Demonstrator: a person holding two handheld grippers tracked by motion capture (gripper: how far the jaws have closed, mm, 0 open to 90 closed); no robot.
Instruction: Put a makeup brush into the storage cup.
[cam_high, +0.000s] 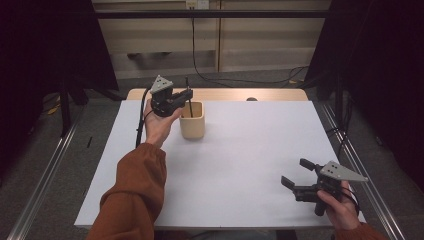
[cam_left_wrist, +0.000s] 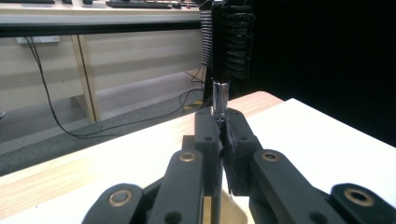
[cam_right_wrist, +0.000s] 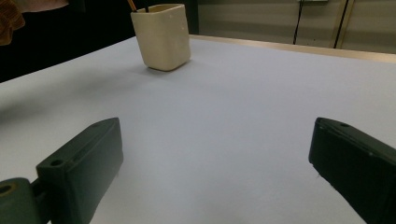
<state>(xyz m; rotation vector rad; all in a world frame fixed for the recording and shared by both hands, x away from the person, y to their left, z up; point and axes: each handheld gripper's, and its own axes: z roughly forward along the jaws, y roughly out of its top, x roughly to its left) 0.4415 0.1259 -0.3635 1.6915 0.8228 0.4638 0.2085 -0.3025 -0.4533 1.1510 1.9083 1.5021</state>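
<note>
left gripper (cam_high: 186, 98) clamped on upright black brush (cam_left_wrist: 229, 42) by its thin metal stem | cream cup (cam_high: 192, 120) directly below jaws, brush's lower end inside it | keep stem vertical, lower centred, release only once seated | right gripper (cam_high: 295, 176) jaws wide apart, holding nothing, well off from cup

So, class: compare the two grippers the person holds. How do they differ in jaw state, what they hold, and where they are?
1. The left gripper has its jaws shut; the right gripper has its jaws wide open.
2. The left clamps a thin dark brush, upright; the right has nothing between its jaws.
3. The left is raised over the cream cup at the far side; the right sits low at the table's near right edge.
Both are black, with a grey three-cornered plate.
</note>
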